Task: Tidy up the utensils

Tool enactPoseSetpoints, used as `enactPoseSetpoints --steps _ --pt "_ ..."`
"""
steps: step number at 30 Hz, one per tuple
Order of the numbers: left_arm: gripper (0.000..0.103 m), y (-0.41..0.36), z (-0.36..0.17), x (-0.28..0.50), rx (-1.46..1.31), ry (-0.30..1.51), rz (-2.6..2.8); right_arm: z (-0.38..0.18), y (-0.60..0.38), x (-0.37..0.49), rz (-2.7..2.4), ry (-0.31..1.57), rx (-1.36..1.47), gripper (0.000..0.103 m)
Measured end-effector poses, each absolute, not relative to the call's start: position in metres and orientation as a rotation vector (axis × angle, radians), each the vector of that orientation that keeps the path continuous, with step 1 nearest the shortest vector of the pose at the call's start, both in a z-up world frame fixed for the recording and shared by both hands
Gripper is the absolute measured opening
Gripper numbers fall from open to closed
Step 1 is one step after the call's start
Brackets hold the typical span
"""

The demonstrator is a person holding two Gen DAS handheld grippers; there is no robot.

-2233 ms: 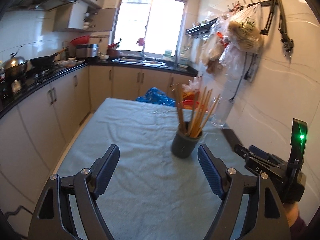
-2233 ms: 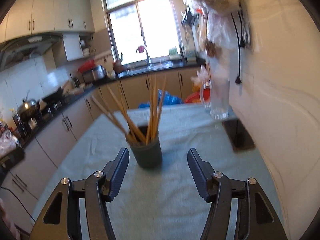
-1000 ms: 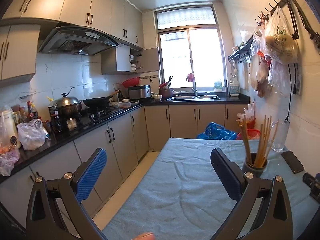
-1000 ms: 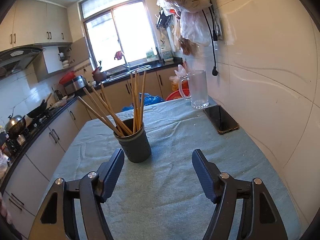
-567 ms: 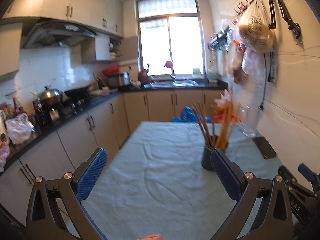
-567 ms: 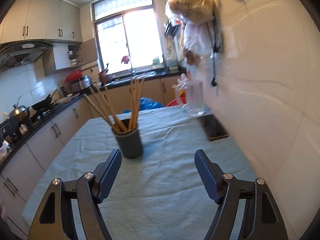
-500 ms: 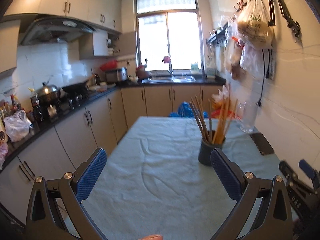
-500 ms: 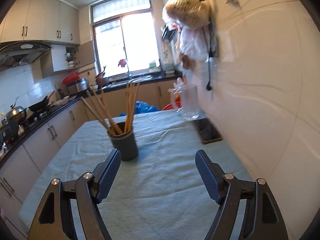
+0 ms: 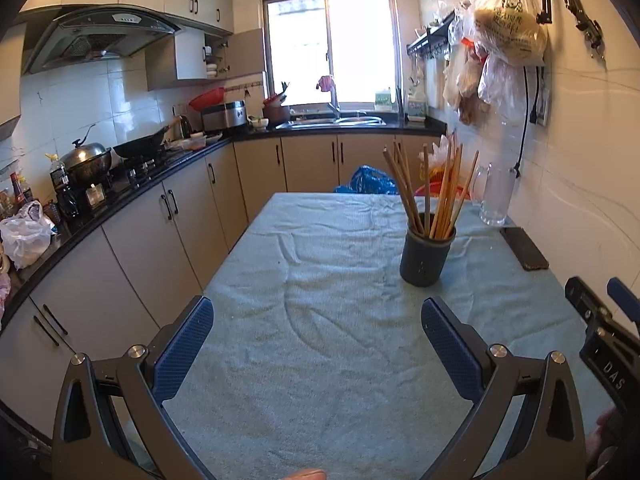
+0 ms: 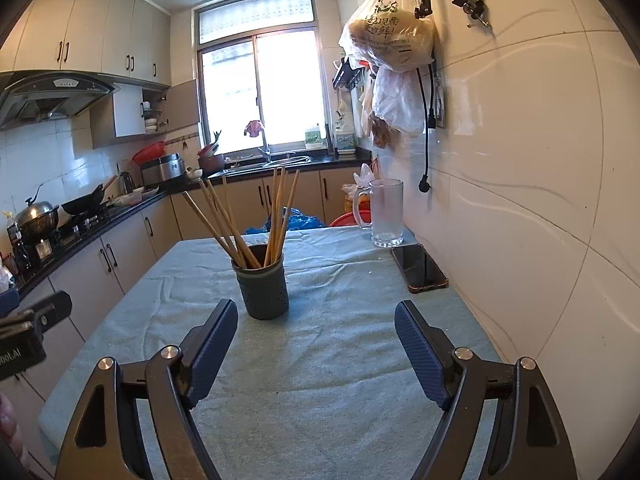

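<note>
A dark grey utensil cup (image 9: 426,258) stands upright on the table's green cloth (image 9: 320,340), holding several wooden chopsticks (image 9: 432,192) that fan upward. In the right wrist view the cup (image 10: 262,290) with its chopsticks (image 10: 256,216) sits just beyond my left fingertip. My left gripper (image 9: 318,340) is open and empty, hovering over the near part of the table, with the cup ahead to the right. My right gripper (image 10: 316,338) is open and empty, with the cup ahead, slightly left. The right gripper's body (image 9: 604,344) shows at the left wrist view's right edge.
A glass mug (image 10: 384,212) and a dark phone (image 10: 418,268) lie at the table's far right by the tiled wall. Plastic bags (image 10: 390,36) hang from wall hooks above. Kitchen counters with pots (image 9: 86,164) run along the left; a sink (image 9: 336,120) sits under the window.
Both grippers have drawn back from the cup and steadied; the left view has swung back toward the table. Both stay open and empty.
</note>
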State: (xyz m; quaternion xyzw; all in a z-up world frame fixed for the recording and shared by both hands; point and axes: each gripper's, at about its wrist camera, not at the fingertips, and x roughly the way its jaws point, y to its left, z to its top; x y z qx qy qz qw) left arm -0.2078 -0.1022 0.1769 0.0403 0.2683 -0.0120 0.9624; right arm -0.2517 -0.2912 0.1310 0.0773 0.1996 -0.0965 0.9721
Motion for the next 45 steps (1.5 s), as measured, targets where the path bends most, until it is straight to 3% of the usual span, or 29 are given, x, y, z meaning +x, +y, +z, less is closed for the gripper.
enactPoseSetpoints --steps 21,45 --pt "0.103 -0.07 0.142 -0.175 0.041 0.661 -0.037 0.117 -0.259 -0.216 -0.186 0.483 0.112 0.086" --pt "0.103 -0.074 0.14 -0.178 0.052 0.67 -0.024 0.115 -0.266 -0.218 -0.182 0.481 0.143 0.087"
